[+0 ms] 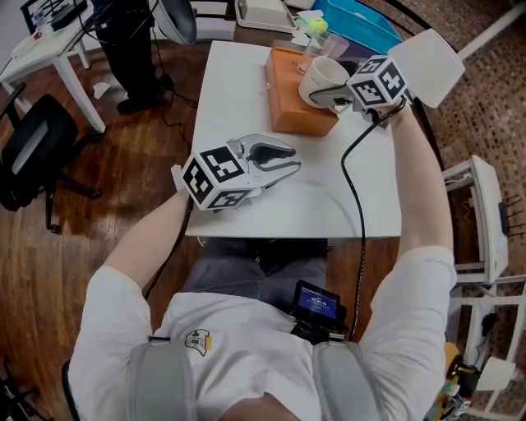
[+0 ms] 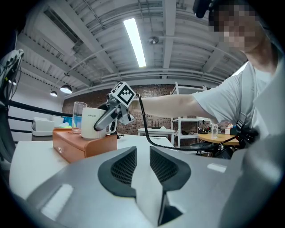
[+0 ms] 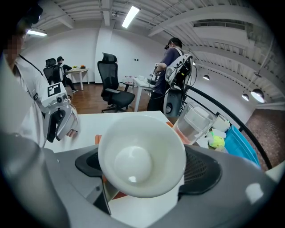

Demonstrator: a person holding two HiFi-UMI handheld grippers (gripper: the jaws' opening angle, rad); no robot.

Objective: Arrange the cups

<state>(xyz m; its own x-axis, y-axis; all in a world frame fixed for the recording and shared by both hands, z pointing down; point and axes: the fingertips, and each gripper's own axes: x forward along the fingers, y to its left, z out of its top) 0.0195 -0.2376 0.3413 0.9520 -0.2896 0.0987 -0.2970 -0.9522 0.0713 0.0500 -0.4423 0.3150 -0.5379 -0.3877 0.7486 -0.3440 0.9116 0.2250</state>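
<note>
A white cup [image 1: 322,78] rests on an orange box [image 1: 292,103] at the far side of the white table [image 1: 238,82]. My right gripper [image 1: 319,97] is shut on it, one jaw on each side. In the right gripper view the cup's [image 3: 141,160] open mouth faces the camera and fills the gap of the right gripper [image 3: 142,171]. A clear glass [image 1: 315,45] stands just behind the cup on the box. My left gripper [image 1: 294,161] lies low over the table's near half, open and with nothing in it. From the left gripper view [image 2: 142,156] the cup [image 2: 89,122] and glass [image 2: 79,116] show at left.
A blue bin [image 1: 357,23] and small items sit beyond the box. A black office chair [image 1: 29,152] and a white desk [image 1: 41,49] stand at left, a white shelf [image 1: 485,214] at right. A person [image 3: 171,71] stands at the back in the right gripper view.
</note>
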